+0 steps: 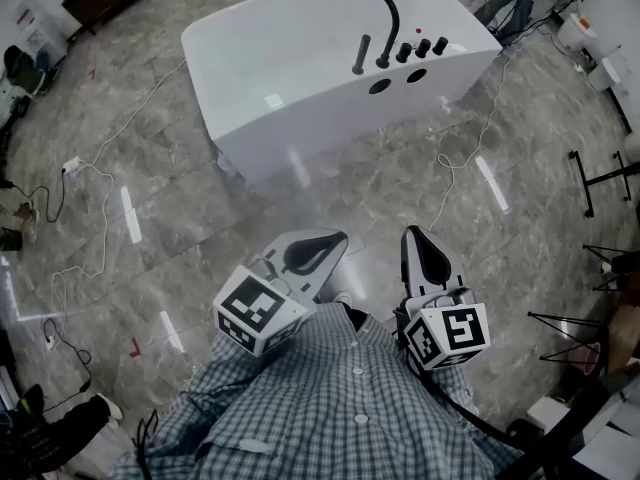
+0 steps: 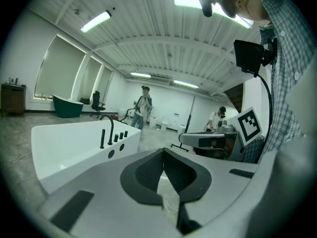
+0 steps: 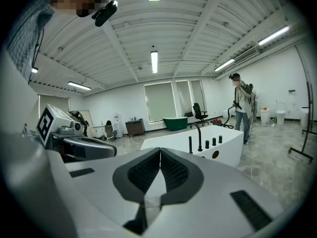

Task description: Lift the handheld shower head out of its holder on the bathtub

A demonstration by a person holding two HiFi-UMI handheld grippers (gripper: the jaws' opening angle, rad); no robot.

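Checked shirt fabric [image 1: 330, 408] fills the bottom of the head view, and both grippers are held just in front of it, well short of the white bathtub [image 1: 300, 78] that stands farther off on the grey marbled floor [image 1: 190, 258]. On the side nearer the tub's left end is the left gripper [image 1: 335, 238]; its own view shows the two dark pads meeting at their tips, with nothing between them. Beside it, toward the tub's right end, the right gripper [image 1: 411, 232] is likewise closed on nothing, its pads pressed tip to tip in the right gripper view. Both point toward the tub and neither touches it. A white cable [image 1: 100, 208] trails over the floor to the left of the tub, and another cable [image 1: 470, 148] loops down from its right end. On the tub's deck, from left to right, the handheld shower head [image 1: 360, 56] stands as a slim black rod upright in its holder, the curved black spout [image 1: 383, 18] rises just beside it, and three black knobs [image 1: 422, 48] sit in a row to the right of that. Two round dark holes [image 1: 397, 80] show in the tub's wall below these fittings. Behind the tub, in the right gripper view, a dark green tub [image 3: 174, 123] stands by the windows, and a person [image 3: 242, 105] stands to the right of the white tub.
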